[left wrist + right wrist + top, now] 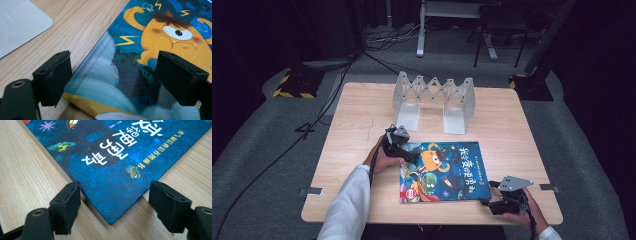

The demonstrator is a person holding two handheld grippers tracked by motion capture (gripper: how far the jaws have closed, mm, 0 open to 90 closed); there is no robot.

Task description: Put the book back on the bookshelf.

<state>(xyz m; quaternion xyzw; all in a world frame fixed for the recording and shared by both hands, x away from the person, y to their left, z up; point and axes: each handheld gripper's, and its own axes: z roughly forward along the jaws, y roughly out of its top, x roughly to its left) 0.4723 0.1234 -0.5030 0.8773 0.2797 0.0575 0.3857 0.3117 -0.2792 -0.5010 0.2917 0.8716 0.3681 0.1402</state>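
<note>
While picture book (443, 171) lies flat on wooden table (357, 125), nearer 6 o'clock edge, left gripper (404, 152) straddles its 9 o'clock corner, jaws wide, unclamped. Right gripper (488, 201) frames 5 o'clock corner, jaws apart, gripping nothing; likely squaring or lifting. Metal bookend rack (434, 97) waits at 12 o'clock.

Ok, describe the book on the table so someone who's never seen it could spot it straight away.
On the wooden table, look at the near half, in front of the grey folding rack. The book lies flat there between the two hand-held grippers. It is the one colourful thing: a dark blue cover with an orange one-eyed monster.
</note>
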